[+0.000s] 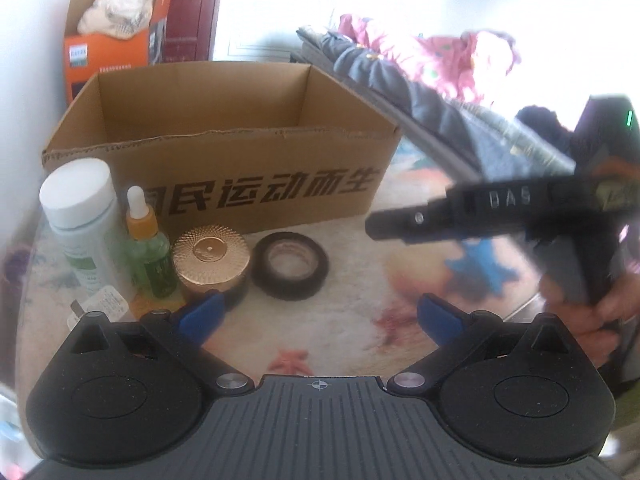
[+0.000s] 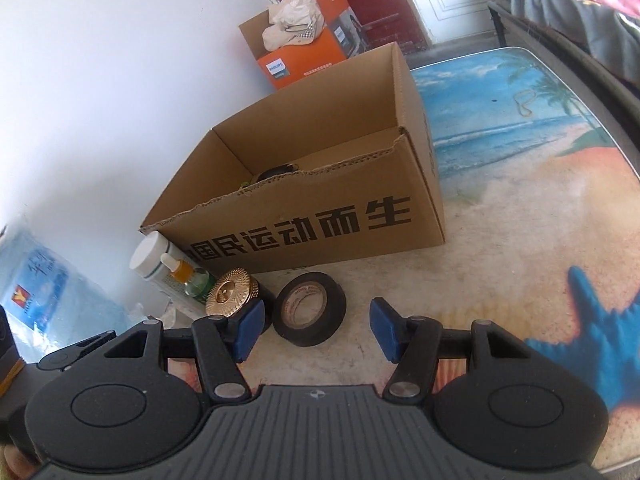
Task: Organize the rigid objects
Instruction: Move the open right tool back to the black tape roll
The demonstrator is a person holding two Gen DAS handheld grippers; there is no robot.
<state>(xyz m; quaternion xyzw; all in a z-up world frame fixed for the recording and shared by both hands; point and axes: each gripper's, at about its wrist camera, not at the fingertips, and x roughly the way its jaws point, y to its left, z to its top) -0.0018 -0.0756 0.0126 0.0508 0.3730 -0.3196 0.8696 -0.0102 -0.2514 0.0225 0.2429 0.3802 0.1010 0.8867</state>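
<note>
An open cardboard box (image 2: 320, 216) with black lettering stands on the beach-print table (image 2: 520, 216); something dark lies on its floor (image 2: 276, 172). In front of the box, from the left, stand a white-capped bottle (image 1: 80, 216), a green dropper bottle (image 1: 150, 256) and a gold-lidded jar (image 1: 210, 258), with a black tape roll (image 1: 290, 266) lying flat beside them. My left gripper (image 1: 320, 316) is open and empty, just short of the jar and the tape. My right gripper (image 2: 316, 332) is open with the tape roll (image 2: 310, 314) just ahead of its gap. Its left pad is near the jar (image 2: 228, 292).
The white wall runs along the left. An orange carton (image 2: 304, 60) with pale cloth on it stands behind the box. Piled clothes (image 1: 420, 80) lie on a bench at the right. A small white plug (image 1: 106, 304) lies near the bottles. A blue bag (image 2: 44, 292) is at the left.
</note>
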